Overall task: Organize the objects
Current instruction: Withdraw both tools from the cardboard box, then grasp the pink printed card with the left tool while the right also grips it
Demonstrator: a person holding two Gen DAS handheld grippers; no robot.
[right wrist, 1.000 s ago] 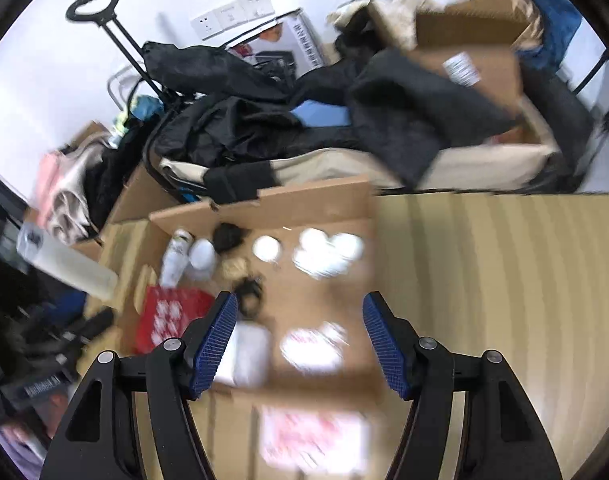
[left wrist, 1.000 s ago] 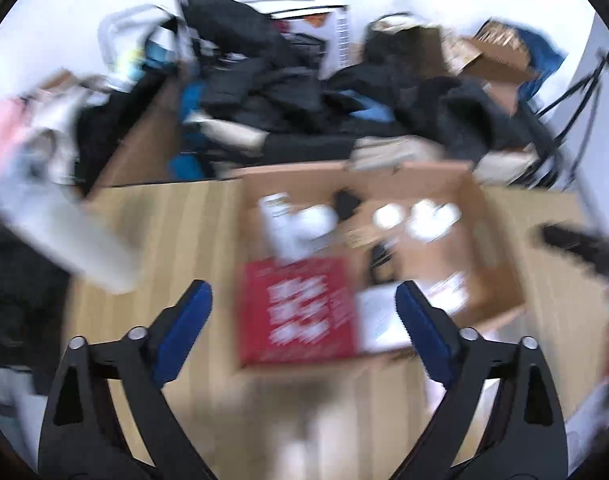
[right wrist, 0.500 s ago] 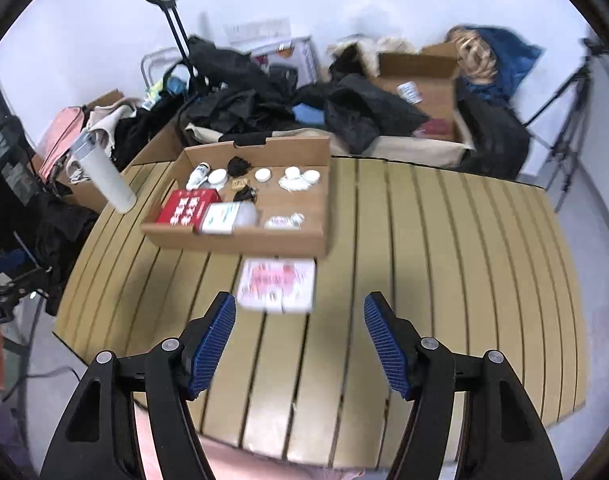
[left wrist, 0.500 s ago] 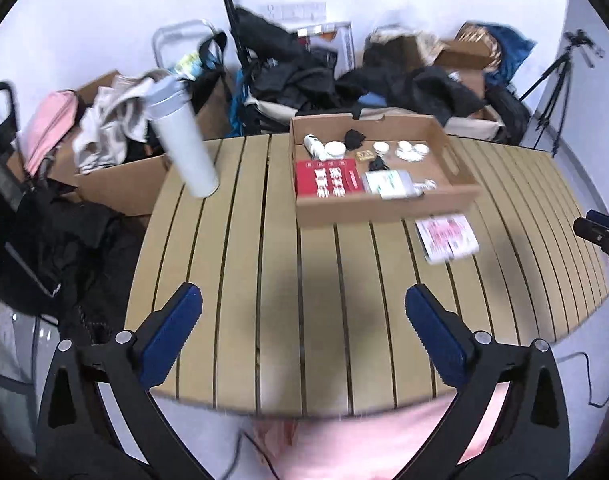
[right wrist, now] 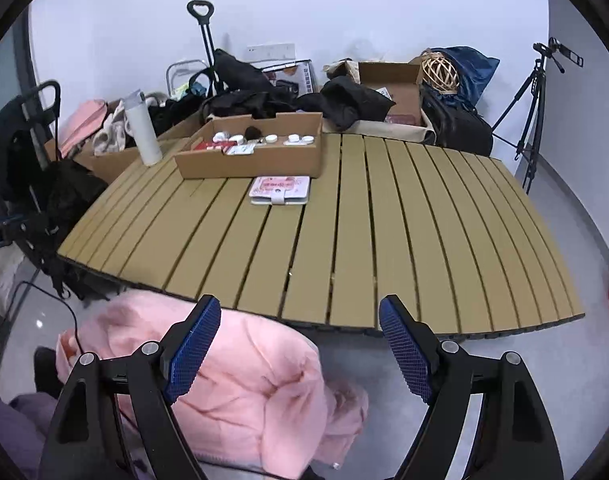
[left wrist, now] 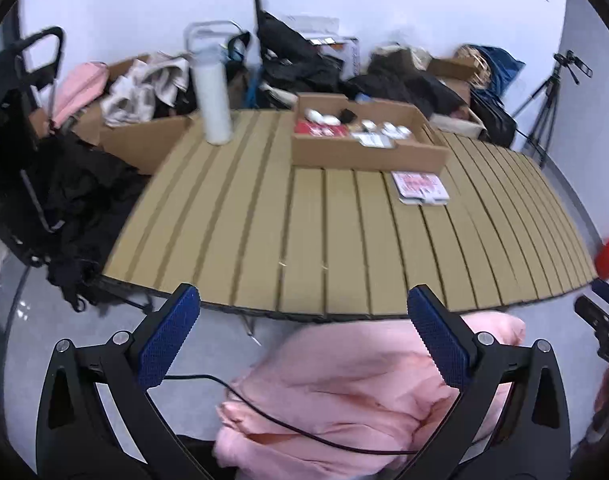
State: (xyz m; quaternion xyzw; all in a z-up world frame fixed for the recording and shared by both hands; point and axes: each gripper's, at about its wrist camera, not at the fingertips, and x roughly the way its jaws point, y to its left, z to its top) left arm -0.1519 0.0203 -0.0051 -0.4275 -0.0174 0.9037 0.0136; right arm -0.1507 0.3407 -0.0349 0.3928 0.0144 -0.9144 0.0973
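Box (right wrist: pixel 248 160) at the table's (right wrist: pixel 384 240) far side holds most items, one case (right wrist: pixel 279 190) left outside; left gripper (left wrist: pixel 304 336) spread empty, right gripper (right wrist: pixel 300 344) opening, empty.

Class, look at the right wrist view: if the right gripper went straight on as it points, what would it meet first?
Probably the near edge of the slatted table; depth is uncertain. Nothing lies between its fingers.

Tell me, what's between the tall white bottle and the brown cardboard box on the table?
Nothing: only bare tan slatted table between tall white bottle and brown cardboard box, per both wrist views.

Cluttered storeroom: boxes (right wrist: pixel 388 80), tripod (right wrist: pixel 534 96)
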